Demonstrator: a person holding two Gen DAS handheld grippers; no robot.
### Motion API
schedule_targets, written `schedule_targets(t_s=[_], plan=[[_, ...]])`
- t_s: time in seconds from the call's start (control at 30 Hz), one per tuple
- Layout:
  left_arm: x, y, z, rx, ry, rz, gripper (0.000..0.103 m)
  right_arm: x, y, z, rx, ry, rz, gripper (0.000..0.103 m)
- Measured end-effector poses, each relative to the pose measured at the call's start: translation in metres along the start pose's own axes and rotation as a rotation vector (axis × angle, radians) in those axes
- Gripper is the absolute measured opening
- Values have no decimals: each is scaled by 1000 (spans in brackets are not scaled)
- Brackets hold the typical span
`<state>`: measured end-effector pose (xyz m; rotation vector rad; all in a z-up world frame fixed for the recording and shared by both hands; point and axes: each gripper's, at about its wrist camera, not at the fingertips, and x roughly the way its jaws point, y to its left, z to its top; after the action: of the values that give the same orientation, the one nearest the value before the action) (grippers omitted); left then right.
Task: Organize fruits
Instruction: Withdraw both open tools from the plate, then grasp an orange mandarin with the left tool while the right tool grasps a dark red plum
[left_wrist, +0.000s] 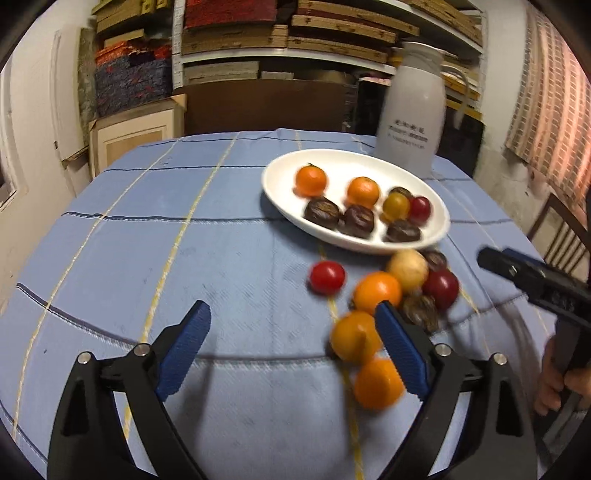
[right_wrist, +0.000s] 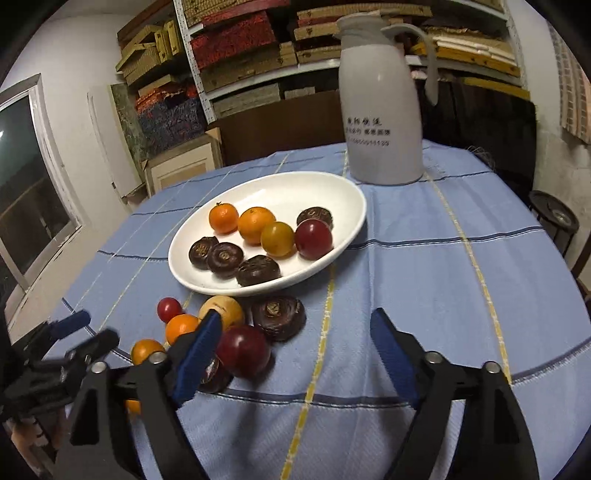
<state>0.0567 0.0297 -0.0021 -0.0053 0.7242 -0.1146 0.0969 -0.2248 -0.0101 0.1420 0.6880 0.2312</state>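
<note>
A white oval plate (left_wrist: 280, 173) (right_wrist: 295, 192) on the blue checked tablecloth holds two oranges, a yellow tomato, a dark red tomato and several brown water chestnuts. In front of the plate lies a loose pile: a red cherry tomato (left_wrist: 327, 277) (right_wrist: 168, 308), oranges (left_wrist: 376, 291) (right_wrist: 181, 326), a pale round fruit (left_wrist: 408, 269) (right_wrist: 221, 308), a dark red tomato (left_wrist: 441, 288) (right_wrist: 242, 350) and water chestnuts (right_wrist: 279, 316). My left gripper (left_wrist: 293, 317) is open over bare cloth, its right finger beside the pile. My right gripper (right_wrist: 297, 325) is open and empty, right of the pile.
A tall white thermos jug (left_wrist: 412, 107) (right_wrist: 382, 107) stands behind the plate at the table's far side. Shelves with stacked boxes fill the back wall. The other gripper and a hand (left_wrist: 554, 373) show at the right edge of the left wrist view.
</note>
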Motion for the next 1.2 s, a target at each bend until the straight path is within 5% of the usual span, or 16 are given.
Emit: schedule_targets(t_s=[0.33, 0.53, 0.87, 1.03, 1.2], plan=[[-6, -43, -26, 189, 43, -30, 93, -5, -3, -10, 12, 8, -1, 84], [0, -42, -25, 181, 70, -55, 93, -3, -3, -11, 14, 21, -5, 84], [8, -44, -25, 181, 114, -116, 64, -1, -4, -11, 14, 30, -8, 84], [16, -44, -26, 167, 150, -156, 37, 1, -3, -12, 12, 38, -2, 84], [13, -39, -24, 143, 130, -150, 36, 5, 0, -14, 3, 52, 11, 84]])
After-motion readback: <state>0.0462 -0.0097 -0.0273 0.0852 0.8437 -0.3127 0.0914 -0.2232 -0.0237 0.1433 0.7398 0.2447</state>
